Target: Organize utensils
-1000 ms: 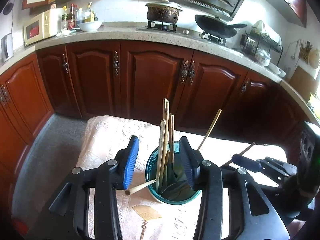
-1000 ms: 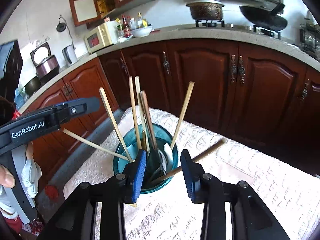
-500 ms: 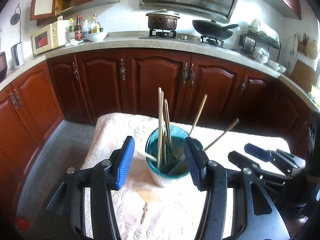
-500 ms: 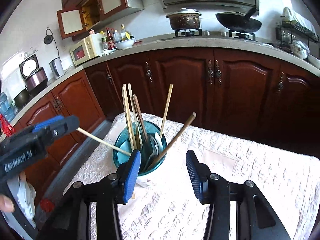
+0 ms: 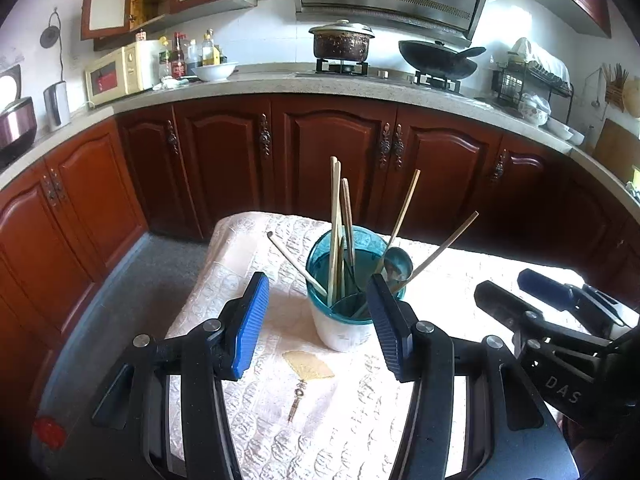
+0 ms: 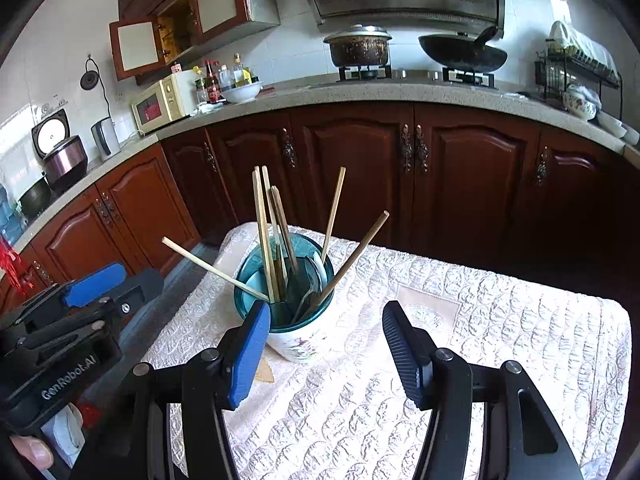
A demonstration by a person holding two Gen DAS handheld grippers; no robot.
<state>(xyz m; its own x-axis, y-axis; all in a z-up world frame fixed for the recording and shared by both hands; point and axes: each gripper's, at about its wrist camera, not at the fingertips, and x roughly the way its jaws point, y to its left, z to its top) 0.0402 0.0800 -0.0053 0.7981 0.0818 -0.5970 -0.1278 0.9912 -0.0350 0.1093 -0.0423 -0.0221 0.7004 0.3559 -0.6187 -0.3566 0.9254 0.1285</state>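
Apparently near done: chopsticks point(image 5: 335, 232) and spoons point(image 5: 397, 266) stand in my holder point(image 5: 344, 320); no utensil lies loose on the desk point(image 6: 500, 320); both grippers, left point(image 5: 318, 322) and right point(image 6: 326, 354), have fingers spread, empty.

Teal-rimmed holder point(image 5: 344, 322) stands upright, chopsticks point(image 5: 334, 232) (and spoons) fanning out.

Cup point(image 5: 344, 320): stands on the desk point(image 6: 500, 320), ahead of both open grippers.
Chopsticks point(image 5: 335, 232): splay above the rim; one point(image 6: 212, 270) leans far left, one point(image 6: 354, 254) right, blocking a straight drop from above.
Right of cup: bare cloth, free room.
Near side: a small key point(image 5: 296, 400) and a tan patch point(image 5: 308, 364) lie flat on the cloth.
Left: the left gripper point(image 6: 92, 292) stands beside the desk's edge.
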